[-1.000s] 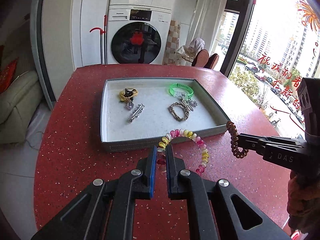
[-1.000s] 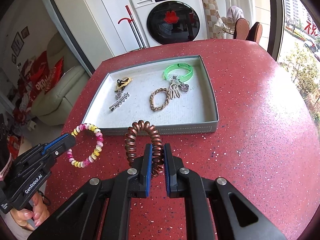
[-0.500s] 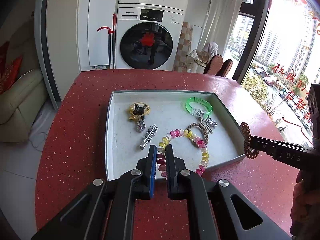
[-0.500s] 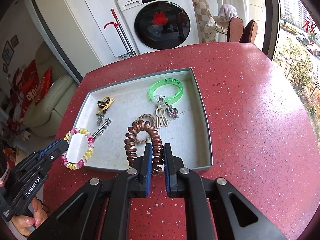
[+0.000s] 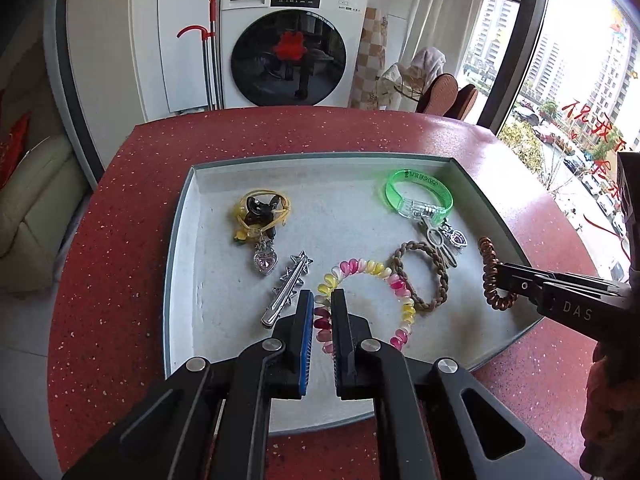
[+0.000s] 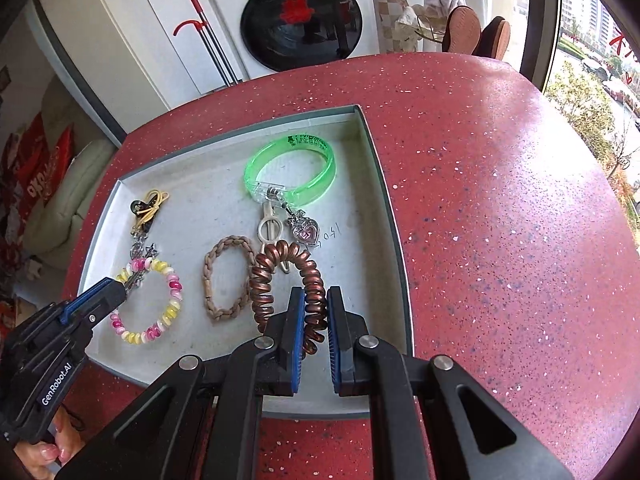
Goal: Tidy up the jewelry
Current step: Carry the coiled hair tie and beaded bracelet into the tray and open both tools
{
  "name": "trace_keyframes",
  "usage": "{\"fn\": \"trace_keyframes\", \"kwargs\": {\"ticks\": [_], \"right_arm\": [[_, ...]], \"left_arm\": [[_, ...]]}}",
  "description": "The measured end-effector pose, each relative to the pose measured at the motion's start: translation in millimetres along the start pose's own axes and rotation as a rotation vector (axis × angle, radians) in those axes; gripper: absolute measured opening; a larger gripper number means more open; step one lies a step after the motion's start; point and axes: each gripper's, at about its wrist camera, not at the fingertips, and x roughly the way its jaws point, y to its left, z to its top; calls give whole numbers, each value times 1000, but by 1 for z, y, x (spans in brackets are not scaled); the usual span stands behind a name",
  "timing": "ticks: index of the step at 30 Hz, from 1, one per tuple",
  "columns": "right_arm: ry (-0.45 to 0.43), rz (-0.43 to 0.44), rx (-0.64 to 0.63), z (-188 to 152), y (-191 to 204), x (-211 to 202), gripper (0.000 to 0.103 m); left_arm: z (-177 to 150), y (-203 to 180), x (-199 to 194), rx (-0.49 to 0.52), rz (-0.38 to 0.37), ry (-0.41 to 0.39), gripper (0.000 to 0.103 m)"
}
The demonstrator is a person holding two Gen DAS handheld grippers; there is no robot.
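Observation:
My left gripper (image 5: 322, 300) is shut on a pink, yellow and white spiral bracelet (image 5: 370, 270), held just over the grey tray (image 5: 182, 216). My right gripper (image 6: 314, 300) is shut on a copper spiral hair tie (image 6: 272, 264) above the tray's (image 6: 386, 188) right half. Each gripper shows in the other's view: the right one (image 5: 500, 276) with the copper tie (image 5: 494, 276), the left one (image 6: 120, 288) with the bracelet (image 6: 170, 280). In the tray lie a green bangle (image 5: 420, 192), a braided brown band (image 5: 424, 272), a silver star clip (image 5: 288, 288), a yellow-corded black charm (image 5: 262, 208) and heart pendants.
The tray sits on a red speckled round table (image 5: 120, 240) with bare surface to the right (image 6: 500, 200). Beyond the table stand a washing machine (image 5: 292, 40) and a window (image 5: 580, 60). A hand (image 6: 44, 448) grips the left tool's handle.
Both grippers have moved forward and down from in front of the tray to over its inside, each carrying its ring. The tray now looks larger and closer.

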Motion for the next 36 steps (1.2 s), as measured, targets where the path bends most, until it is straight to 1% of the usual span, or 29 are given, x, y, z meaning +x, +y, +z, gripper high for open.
{"fn": "trace_keyframes", "kwargs": {"ticks": [5, 8, 14, 22, 27, 29, 31, 32, 33, 36], "right_arm": [[-2, -13, -6, 7, 2, 9, 12], [-10, -40, -31, 12, 6, 12, 12], [-3, -50, -36, 8, 7, 17, 12], [-7, -55, -51, 5, 10, 14, 13], [0, -26, -35, 6, 8, 14, 14], [2, -21, -35, 6, 8, 14, 18], [0, -11, -28, 5, 7, 12, 32], [-4, -7, -27, 5, 7, 11, 35], [-8, -5, -27, 3, 7, 9, 37], [-17, 9, -29, 2, 8, 4, 37]], "left_arm": [[4, -1, 17, 11, 31, 26, 26], [5, -3, 25, 30, 57, 29, 26], [4, -6, 36, 42, 86, 40, 26], [3, -7, 40, 67, 106, 50, 26], [3, -8, 39, 61, 94, 52, 26], [2, -9, 37, 66, 98, 48, 26], [2, -11, 36, 70, 102, 45, 26], [2, -11, 36, 69, 101, 44, 26], [3, -11, 35, 67, 99, 45, 26], [3, -11, 31, 61, 93, 33, 26]]}}
